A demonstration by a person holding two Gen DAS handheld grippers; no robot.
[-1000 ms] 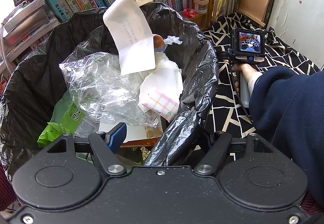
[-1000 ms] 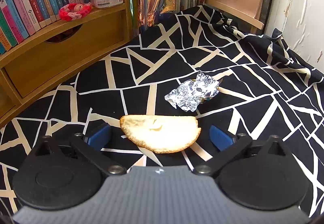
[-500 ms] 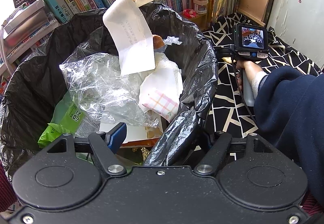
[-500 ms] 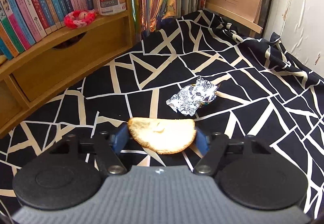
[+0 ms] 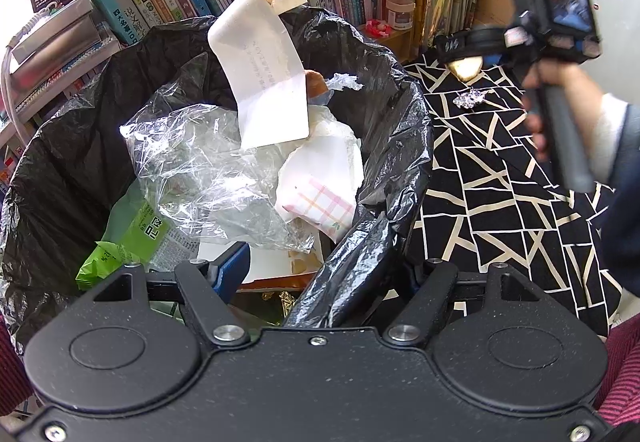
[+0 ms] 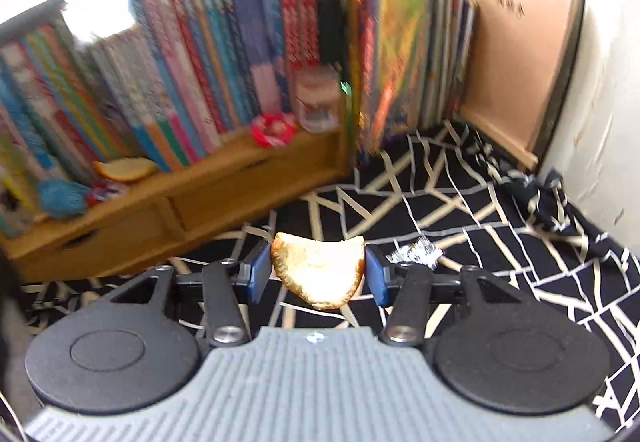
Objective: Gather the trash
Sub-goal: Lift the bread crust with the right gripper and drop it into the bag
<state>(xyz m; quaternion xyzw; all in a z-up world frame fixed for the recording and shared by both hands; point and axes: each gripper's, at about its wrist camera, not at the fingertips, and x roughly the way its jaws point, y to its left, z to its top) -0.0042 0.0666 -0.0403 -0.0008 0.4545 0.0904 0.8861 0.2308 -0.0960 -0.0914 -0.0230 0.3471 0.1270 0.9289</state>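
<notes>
My right gripper (image 6: 318,268) is shut on a half-round bread slice (image 6: 318,274), lifted above the black patterned cloth (image 6: 500,262). The left wrist view shows that same gripper (image 5: 466,60) holding the bread slice (image 5: 466,68) in the air beyond the bin. A crumpled foil ball (image 6: 416,252) lies on the cloth just right of the bread; the foil ball (image 5: 470,99) shows below the raised gripper. My left gripper (image 5: 320,274) is shut on the rim of the black trash bag (image 5: 360,242), which lines a bin full of plastic film, paper and wrappers.
A wooden shelf (image 6: 200,198) with rows of books (image 6: 180,82) stands behind the cloth. Another bread slice (image 6: 124,170), a red trinket (image 6: 274,132) and a small jar (image 6: 318,102) sit on it. A white wall (image 6: 600,82) closes the right side. A person's sleeve (image 5: 624,202) reaches in.
My right gripper closed on the bread slice and lifted it off the cloth, tilting up toward the bookshelf. The left gripper kept still on the bag's rim.
</notes>
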